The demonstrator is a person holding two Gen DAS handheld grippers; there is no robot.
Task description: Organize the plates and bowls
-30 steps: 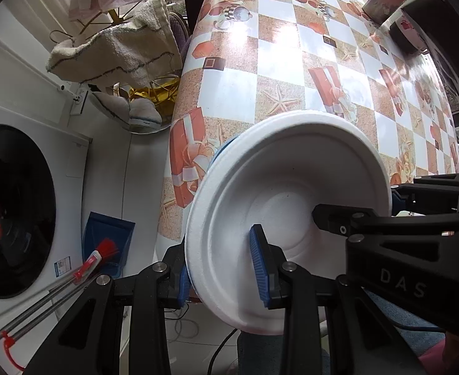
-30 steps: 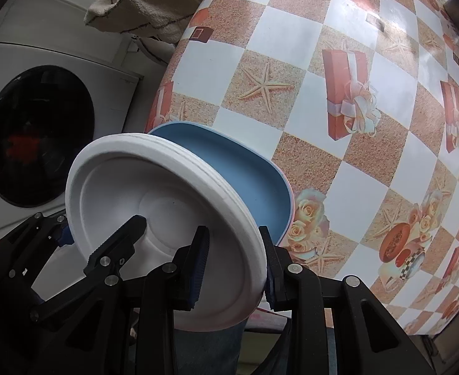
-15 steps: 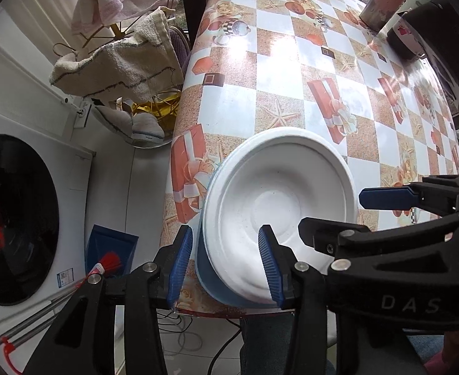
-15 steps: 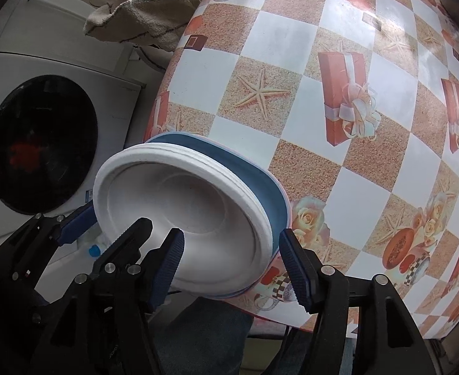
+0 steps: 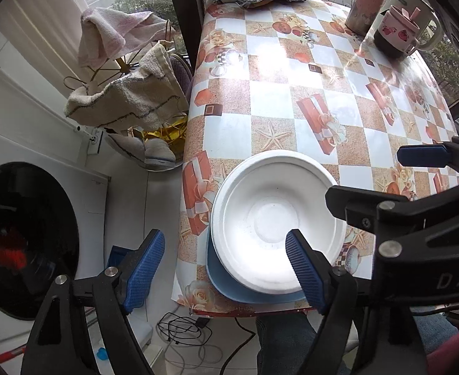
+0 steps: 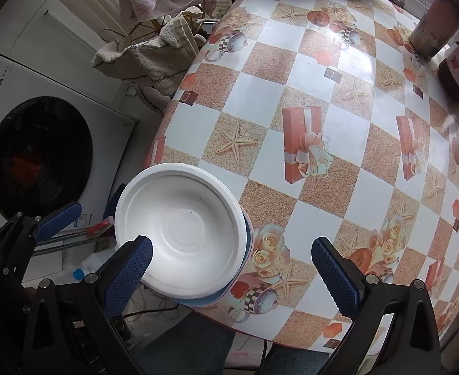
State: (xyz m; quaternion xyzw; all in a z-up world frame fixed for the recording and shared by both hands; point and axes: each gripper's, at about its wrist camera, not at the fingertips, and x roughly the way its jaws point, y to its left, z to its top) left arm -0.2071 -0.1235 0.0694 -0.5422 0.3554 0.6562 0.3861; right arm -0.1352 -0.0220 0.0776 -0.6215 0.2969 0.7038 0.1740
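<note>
The round white foam plate (image 5: 276,223) lies nested on a blue plastic plate (image 5: 229,284) at the near left corner of the checked oilcloth surface (image 5: 292,118). The left gripper (image 5: 223,268) and right gripper (image 6: 229,268) both gape wide, holding nothing. Best to draw them straight back without nudging the stack, which overhangs the edge. A pink mug (image 5: 398,31) and a metal flask (image 5: 365,0) stand well apart.
</note>
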